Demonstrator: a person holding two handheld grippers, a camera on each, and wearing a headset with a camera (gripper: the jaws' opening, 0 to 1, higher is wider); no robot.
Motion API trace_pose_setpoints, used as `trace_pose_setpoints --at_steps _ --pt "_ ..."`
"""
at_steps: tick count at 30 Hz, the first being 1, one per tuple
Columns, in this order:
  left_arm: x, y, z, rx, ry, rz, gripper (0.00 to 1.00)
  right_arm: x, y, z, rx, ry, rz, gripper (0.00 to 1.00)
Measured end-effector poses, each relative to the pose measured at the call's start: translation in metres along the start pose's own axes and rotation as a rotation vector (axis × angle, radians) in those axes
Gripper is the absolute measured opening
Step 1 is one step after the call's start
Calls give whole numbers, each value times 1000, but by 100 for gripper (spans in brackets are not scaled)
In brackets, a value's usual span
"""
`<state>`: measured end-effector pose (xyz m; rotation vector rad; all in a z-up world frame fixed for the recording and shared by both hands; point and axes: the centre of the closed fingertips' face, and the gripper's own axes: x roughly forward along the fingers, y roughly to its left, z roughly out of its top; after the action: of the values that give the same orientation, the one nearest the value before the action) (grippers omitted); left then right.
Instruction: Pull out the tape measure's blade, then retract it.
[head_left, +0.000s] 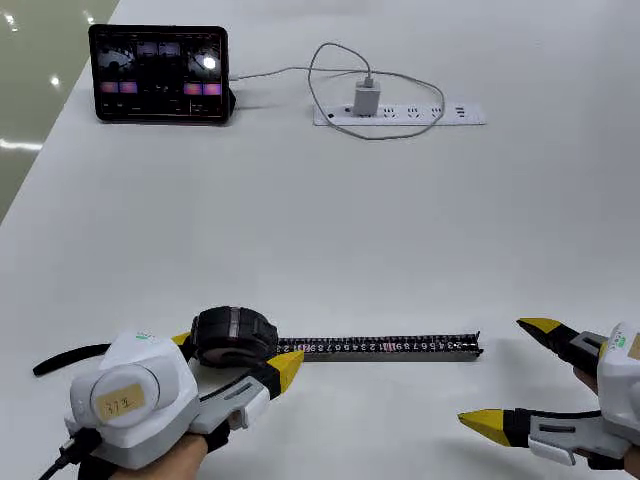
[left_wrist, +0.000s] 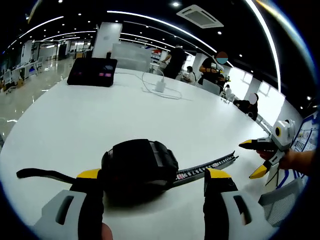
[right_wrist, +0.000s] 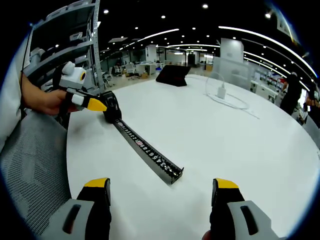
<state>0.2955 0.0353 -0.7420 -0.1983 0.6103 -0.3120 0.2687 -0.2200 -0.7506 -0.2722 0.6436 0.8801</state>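
The black tape measure case (head_left: 235, 335) (left_wrist: 140, 162) (right_wrist: 111, 102) lies on the white table near its front edge. Its dark blade (head_left: 390, 347) (left_wrist: 207, 167) (right_wrist: 147, 150) lies flat, pulled out to the right, ending in a hook (head_left: 478, 345). My left gripper (head_left: 236, 352) (left_wrist: 153, 174) is open, its yellow-tipped jaws standing on either side of the case. A black wrist strap (head_left: 65, 360) (left_wrist: 40, 175) trails left of the case. My right gripper (head_left: 505, 372) (right_wrist: 161, 184) is open and holds nothing, a short way right of the blade's hook.
A dark tablet (head_left: 160, 72) stands at the back left. A white power strip (head_left: 420, 113) with a charger (head_left: 366, 98) and looped cable lies at the back middle. A grey mesh chair (right_wrist: 30, 165) sits off the table edge. People stand far behind (left_wrist: 212, 70).
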Motion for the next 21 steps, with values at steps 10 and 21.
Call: trace_pose_setpoints --at_steps 10,21 --pt "3 8 2 -26 -21 72 73 2 0 0 -3 2 3 82" --pt "5 14 3 -48 -21 112 67 1 -1 0 -10 3 1 81"
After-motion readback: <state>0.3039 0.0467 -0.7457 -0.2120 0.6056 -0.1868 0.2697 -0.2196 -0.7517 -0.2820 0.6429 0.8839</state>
